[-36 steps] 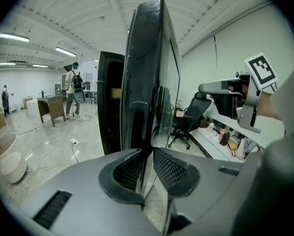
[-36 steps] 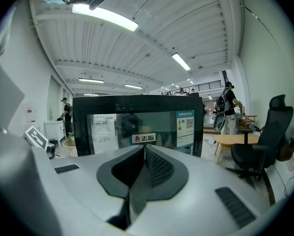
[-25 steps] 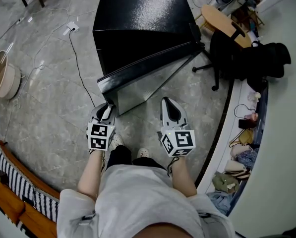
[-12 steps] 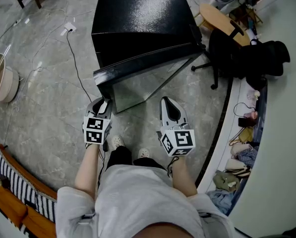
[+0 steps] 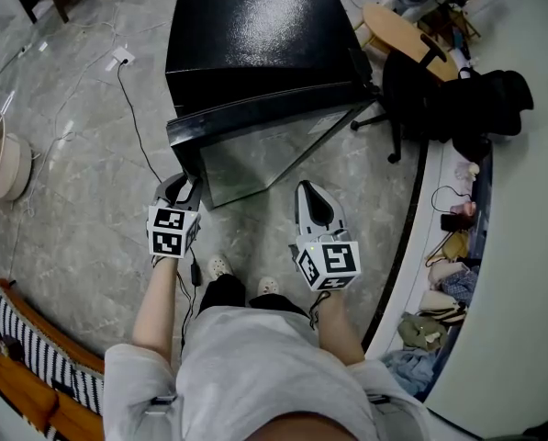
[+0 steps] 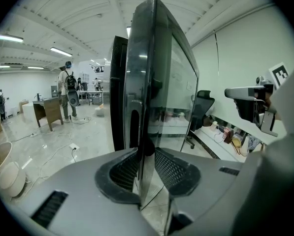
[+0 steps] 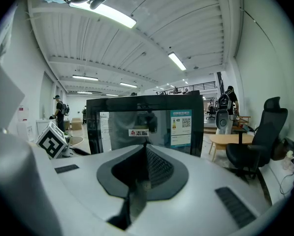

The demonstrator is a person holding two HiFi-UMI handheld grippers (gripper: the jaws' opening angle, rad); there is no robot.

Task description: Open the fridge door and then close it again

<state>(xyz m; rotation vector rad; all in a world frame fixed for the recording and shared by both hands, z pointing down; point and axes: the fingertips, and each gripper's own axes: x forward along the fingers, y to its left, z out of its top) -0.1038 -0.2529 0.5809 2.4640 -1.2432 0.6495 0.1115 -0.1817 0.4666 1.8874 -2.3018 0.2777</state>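
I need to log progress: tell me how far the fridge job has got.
Done: the fridge door already stands partly open from the black fridge. In hand: the left gripper has the door's edge between its fingers, which have just been opening. The right gripper hangs back, shut. Left: closing the door again.

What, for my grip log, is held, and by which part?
Left tongs, jaws just opening, straddle the fridge door's free edge; grip unclear. Right tongs empty.
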